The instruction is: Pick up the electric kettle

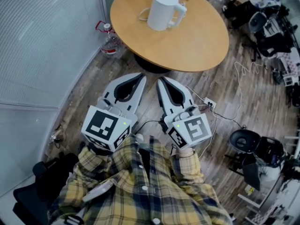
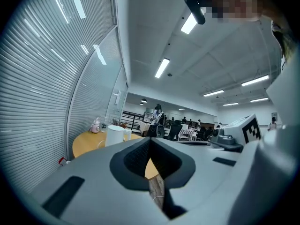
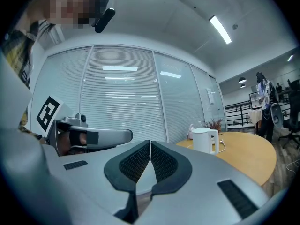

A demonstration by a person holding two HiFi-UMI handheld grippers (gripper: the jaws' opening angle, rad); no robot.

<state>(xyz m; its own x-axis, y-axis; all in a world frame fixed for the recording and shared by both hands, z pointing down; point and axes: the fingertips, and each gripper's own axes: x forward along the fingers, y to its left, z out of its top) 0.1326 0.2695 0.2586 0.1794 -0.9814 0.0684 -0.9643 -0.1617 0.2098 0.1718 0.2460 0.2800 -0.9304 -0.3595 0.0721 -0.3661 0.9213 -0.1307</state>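
Head view | electric kettle (image 1: 163, 11) upright on bench (image 1: 197, 46), handle rightward | left hand-held gripper (image 1: 141, 76), right hand-held gripper (image 1: 161, 79) — jaws together, empty — kettle well apart, likely unreached.

no words, brands or numbers can be read anywhere. the only printed signs are black-and-white square marker patterns, without letters: on the cube (image 1: 107, 127) of the left tool (image 1: 141, 77) at eight o'clock, and on the right tool (image 1: 161, 79) at four o'clock.
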